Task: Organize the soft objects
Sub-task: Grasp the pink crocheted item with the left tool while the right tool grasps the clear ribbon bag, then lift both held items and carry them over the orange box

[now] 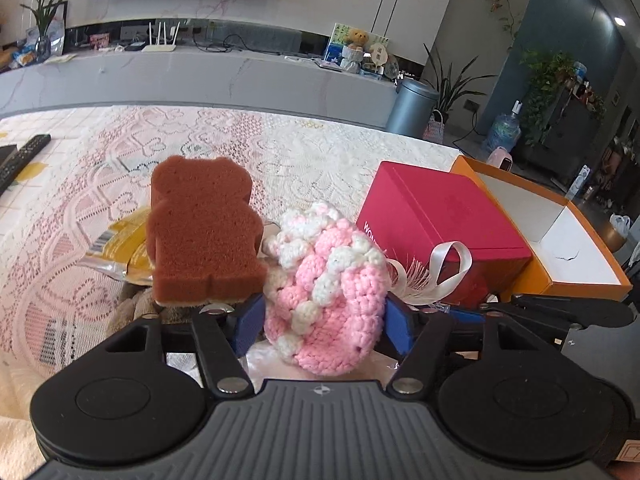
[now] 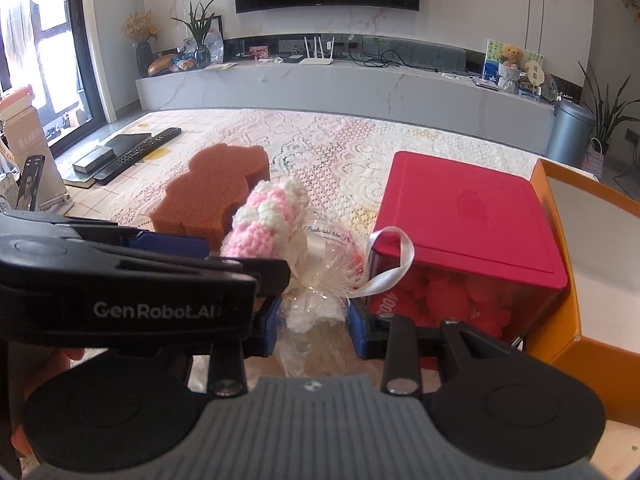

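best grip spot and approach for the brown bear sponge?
Take the bear sponge across its narrow waist, where the outline pinches in between head and body. It lies tilted, propped on the yellow packet, with the pink crochet pouch crowding its right edge. Probably come from above and the left, fingers spanning the flat slab's two side edges; the foam should squash safely.

Lace-covered table (image 1: 304,148) carries sponge (image 1: 200,232), red box (image 1: 440,220), remotes (image 2: 132,154).

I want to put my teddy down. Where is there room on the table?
Free: the lace tablecloth beyond the brown bear sponge, between the remote and the red box. Crowded: near both grippers, around the pink crochet pouch.
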A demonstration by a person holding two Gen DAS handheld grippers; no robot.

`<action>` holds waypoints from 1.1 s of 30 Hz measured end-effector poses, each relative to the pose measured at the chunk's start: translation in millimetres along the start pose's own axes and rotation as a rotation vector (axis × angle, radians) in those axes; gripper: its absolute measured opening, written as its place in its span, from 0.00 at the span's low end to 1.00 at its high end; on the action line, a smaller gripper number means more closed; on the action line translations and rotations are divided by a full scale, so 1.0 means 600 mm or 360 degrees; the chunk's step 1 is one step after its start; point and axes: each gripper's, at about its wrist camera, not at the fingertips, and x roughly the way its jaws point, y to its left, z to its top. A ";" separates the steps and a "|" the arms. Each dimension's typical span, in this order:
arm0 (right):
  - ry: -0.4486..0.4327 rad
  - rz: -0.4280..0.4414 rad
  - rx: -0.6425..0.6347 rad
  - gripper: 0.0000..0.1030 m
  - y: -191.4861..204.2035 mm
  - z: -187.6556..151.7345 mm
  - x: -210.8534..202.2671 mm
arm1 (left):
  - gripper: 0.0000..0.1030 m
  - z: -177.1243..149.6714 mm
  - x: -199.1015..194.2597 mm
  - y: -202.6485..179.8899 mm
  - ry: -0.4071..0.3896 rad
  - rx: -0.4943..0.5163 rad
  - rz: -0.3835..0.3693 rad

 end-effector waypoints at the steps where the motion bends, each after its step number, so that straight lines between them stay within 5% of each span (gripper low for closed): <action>1: 0.0002 -0.0001 -0.0001 0.34 0.001 -0.001 0.001 | 0.58 -0.001 -0.002 -0.001 -0.0001 0.0005 -0.0004; 5: 0.0007 -0.0008 -0.0006 0.34 0.001 -0.002 0.000 | 0.32 -0.005 -0.017 -0.017 -0.0044 0.0080 -0.0001; 6: 0.0006 -0.0011 -0.0005 0.34 0.001 -0.002 0.000 | 0.16 -0.005 -0.020 -0.020 -0.0050 0.0087 -0.0007; 9: -0.0016 -0.0016 0.0012 0.33 -0.001 -0.002 -0.009 | 0.11 -0.006 -0.029 -0.022 -0.0069 0.0083 -0.0003; 33: -0.0394 -0.0126 0.0046 0.32 -0.022 0.018 -0.201 | 0.09 0.005 -0.170 -0.057 -0.0395 0.0074 -0.0036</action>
